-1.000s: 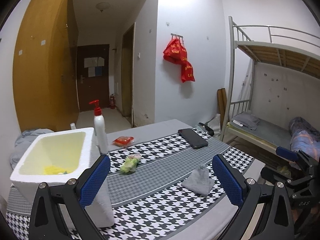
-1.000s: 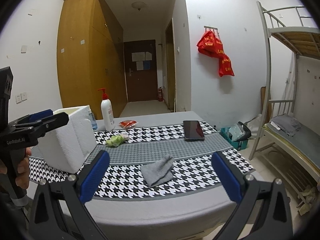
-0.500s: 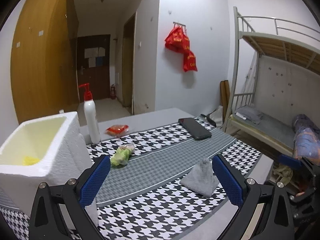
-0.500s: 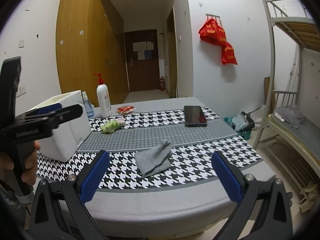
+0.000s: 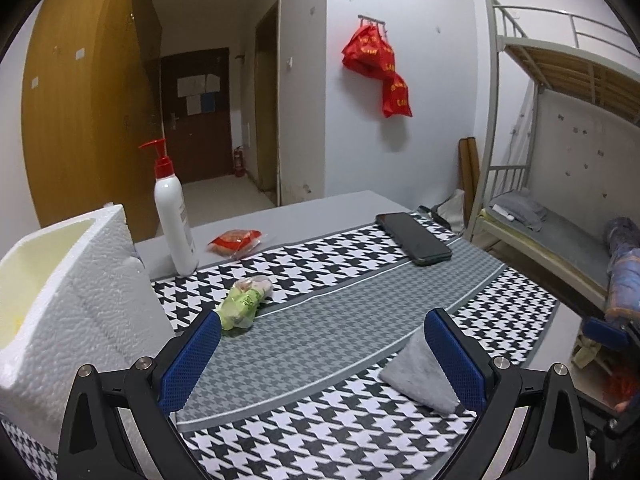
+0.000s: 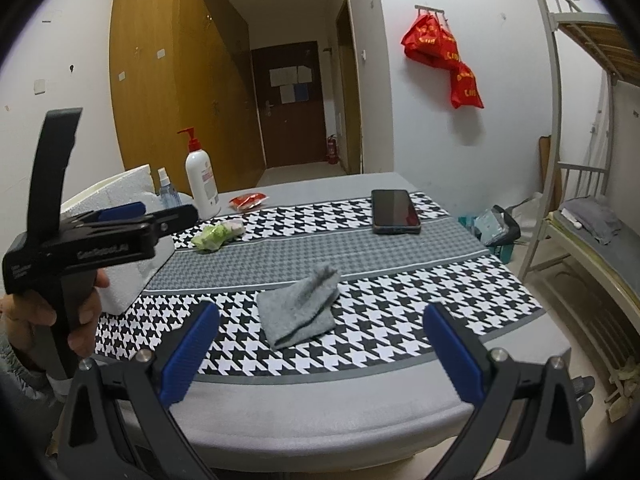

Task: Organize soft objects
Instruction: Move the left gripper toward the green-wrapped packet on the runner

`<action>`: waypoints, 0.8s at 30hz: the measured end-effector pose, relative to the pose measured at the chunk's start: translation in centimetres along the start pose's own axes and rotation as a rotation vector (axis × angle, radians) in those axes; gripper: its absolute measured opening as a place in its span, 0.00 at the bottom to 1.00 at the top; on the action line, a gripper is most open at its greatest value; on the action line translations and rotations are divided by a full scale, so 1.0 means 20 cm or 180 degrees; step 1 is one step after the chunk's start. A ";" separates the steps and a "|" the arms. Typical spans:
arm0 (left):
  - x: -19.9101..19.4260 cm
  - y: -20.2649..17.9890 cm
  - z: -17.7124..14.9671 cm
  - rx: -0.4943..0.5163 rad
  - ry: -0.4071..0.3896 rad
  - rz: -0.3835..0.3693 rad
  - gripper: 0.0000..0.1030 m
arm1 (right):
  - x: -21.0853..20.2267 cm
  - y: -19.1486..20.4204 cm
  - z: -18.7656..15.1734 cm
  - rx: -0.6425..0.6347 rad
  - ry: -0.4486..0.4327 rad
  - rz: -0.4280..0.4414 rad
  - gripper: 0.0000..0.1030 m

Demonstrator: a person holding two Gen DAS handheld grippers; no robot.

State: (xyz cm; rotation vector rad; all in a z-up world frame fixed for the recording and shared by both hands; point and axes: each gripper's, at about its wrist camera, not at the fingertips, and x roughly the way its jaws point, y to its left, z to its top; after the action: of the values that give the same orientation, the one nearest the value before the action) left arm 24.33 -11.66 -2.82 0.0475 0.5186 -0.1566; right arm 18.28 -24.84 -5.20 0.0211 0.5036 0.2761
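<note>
A folded grey cloth lies on the houndstooth table cover, just beyond my open right gripper; the same grey cloth sits partly behind the right finger of my open left gripper. A green and white soft packet lies ahead of the left finger, also seen as the green packet farther back. A white foam box stands at the left with something yellow inside. Both grippers hold nothing. A hand holds the left gripper at the left of the right wrist view.
A white pump bottle, a red snack packet and a black phone lie farther back on the table. A small spray bottle stands behind the box. A metal bunk bed is at the right.
Both grippers have dropped lower and moved closer to the table. The foam box's inside has slid out of the left wrist view. Nothing was taken hold of.
</note>
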 end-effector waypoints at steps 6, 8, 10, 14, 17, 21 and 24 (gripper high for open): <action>0.09 0.02 0.02 -0.0018 0.0078 0.0094 0.99 | 0.07 -0.03 0.00 -0.0020 0.0059 0.0048 1.00; 0.12 0.02 0.02 -0.0026 0.0114 0.0123 0.99 | 0.08 -0.03 0.00 -0.0019 0.0072 0.0059 1.00; 0.16 0.02 0.02 -0.0012 0.0163 0.0165 0.99 | 0.10 -0.04 0.00 -0.0006 0.0091 0.0074 1.00; 0.21 0.04 0.03 -0.0034 0.0197 0.0211 0.99 | 0.14 -0.06 -0.01 -0.0003 0.0137 0.0098 1.00; 0.25 0.05 0.04 -0.0042 0.0234 0.0273 0.99 | 0.17 -0.06 0.00 0.0003 0.0155 0.0119 1.00; 0.31 0.06 0.02 0.0000 0.0293 0.0307 0.99 | 0.19 -0.06 0.00 -0.0006 0.0166 0.0154 1.00; 0.35 0.08 0.02 -0.0004 0.0335 0.0368 0.99 | 0.21 -0.06 -0.01 0.0000 0.0187 0.0173 1.00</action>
State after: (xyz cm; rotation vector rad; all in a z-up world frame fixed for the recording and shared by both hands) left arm 30.77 -11.04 -5.91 0.0847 0.6193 -0.0409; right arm 21.96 -24.90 -7.49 0.0268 0.5620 0.3307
